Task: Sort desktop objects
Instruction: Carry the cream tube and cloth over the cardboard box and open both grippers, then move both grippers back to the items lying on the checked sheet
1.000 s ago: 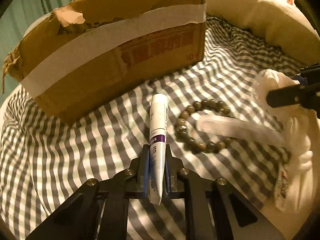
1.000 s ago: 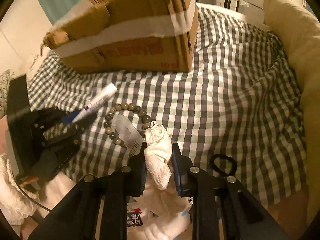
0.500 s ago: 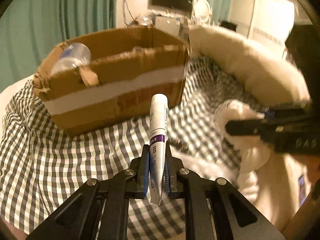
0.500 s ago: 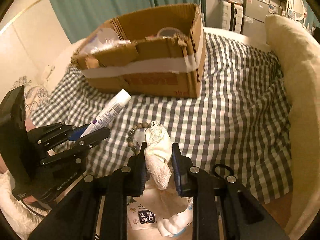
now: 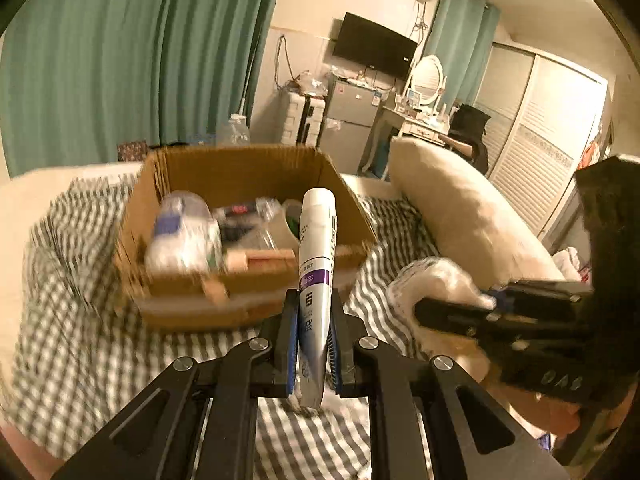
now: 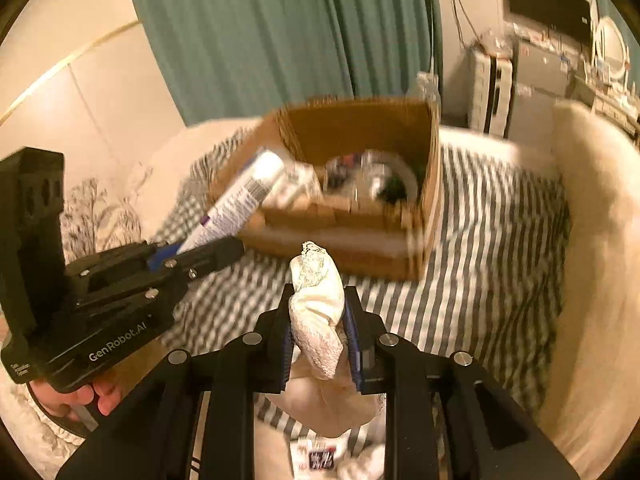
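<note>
The cream tube (image 5: 314,264) is pinched in my left gripper (image 5: 313,344), box (image 5: 248,236) at twelve o'clock, my right gripper (image 6: 318,332) squeezes white socks (image 6: 318,308), which might slip and fall short.

Your feeds are warm, dim and amber-tinted, with black fisheye vignette at all corners and straight lines bowing toward the rim. You've got motion blur smearing the cardboard box (image 5: 240,236) and checked cloth (image 6: 496,240) at 9–12 o'clock. Only the near tube (image 5: 316,280) and white bundle (image 6: 318,312) look sharp.
</note>
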